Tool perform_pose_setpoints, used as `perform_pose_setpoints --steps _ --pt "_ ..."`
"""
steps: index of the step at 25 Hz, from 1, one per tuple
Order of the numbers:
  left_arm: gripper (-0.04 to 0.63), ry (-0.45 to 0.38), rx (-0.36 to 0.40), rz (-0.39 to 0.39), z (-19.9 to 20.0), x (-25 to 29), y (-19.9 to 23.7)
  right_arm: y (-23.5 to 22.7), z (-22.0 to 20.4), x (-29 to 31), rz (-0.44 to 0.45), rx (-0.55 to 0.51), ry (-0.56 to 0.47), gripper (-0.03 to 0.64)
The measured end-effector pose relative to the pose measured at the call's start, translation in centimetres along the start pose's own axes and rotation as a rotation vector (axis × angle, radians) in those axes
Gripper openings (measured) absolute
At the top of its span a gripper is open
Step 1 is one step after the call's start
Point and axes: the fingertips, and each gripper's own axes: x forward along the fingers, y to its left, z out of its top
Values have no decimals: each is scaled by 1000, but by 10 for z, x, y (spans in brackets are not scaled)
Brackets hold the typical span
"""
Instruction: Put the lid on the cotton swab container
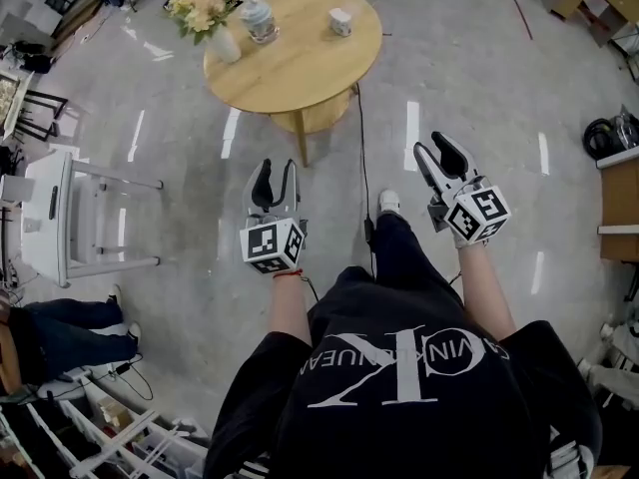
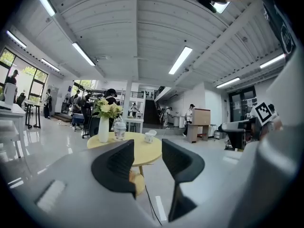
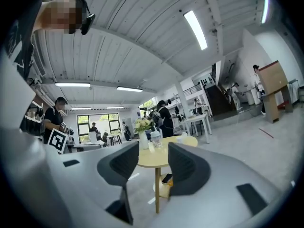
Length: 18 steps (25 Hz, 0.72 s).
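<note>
- Released, with nothing between their jaws: left tool [image 1: 277,168] and right tool [image 1: 430,145].
- The container [image 1: 259,18] stands upright on the desk [image 1: 310,63], well ahead of both; the left tool looks nearer.

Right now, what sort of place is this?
Probably an open-plan lab or office hall: polished grey floor, long ceiling strip lights, white desks, and people standing about beyond the round wooden table.

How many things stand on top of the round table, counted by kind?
On the table:
Vase with flowers: 1
Clear container: 1
White cup: 1
Total: 3
</note>
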Motion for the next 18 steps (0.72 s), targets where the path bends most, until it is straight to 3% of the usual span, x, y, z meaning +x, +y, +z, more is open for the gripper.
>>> perform_pose_setpoints --steps 10,18 --pt "169 9 -11 89 23 116 33 -75 21 122 103 -12 43 164" --pt "169 42 -39 113 20 184 33 -119 29 179 178 -22 105 164"
